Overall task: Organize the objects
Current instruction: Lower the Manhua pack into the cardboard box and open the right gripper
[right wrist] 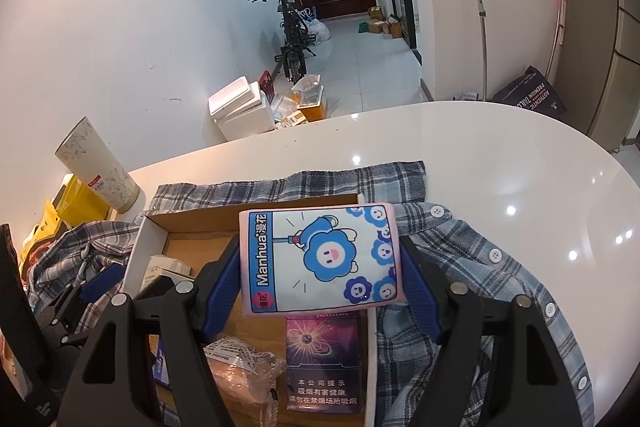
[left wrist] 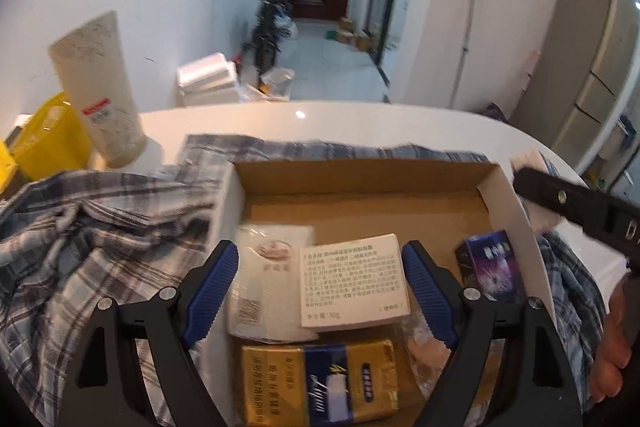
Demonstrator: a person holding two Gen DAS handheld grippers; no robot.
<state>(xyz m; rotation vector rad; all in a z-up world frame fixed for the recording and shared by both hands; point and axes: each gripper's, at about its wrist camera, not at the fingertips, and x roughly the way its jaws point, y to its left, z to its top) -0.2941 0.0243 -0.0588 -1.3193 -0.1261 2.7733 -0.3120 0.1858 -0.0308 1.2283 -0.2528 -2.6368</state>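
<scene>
An open cardboard box [left wrist: 360,175] sits on a plaid shirt [left wrist: 80,235] on the white table. It holds a white labelled carton [left wrist: 354,281], a white tissue pack [left wrist: 260,287], a gold pack [left wrist: 320,379], a purple box [left wrist: 492,263] and a plastic-wrapped item [left wrist: 424,343]. My left gripper [left wrist: 320,291] is open, hovering over the box above the white carton. My right gripper [right wrist: 320,267] is shut on a Manhua tissue pack [right wrist: 320,259], held above the box [right wrist: 192,223] near the purple box [right wrist: 322,359]. The left gripper shows at lower left [right wrist: 100,279].
A tall cream tube [left wrist: 100,91] stands on the table at left beside yellow bags [left wrist: 52,135]. The plaid shirt [right wrist: 480,267] spreads right of the box. Bare white table [right wrist: 520,155] lies beyond. A bicycle and foam boxes sit on the floor behind.
</scene>
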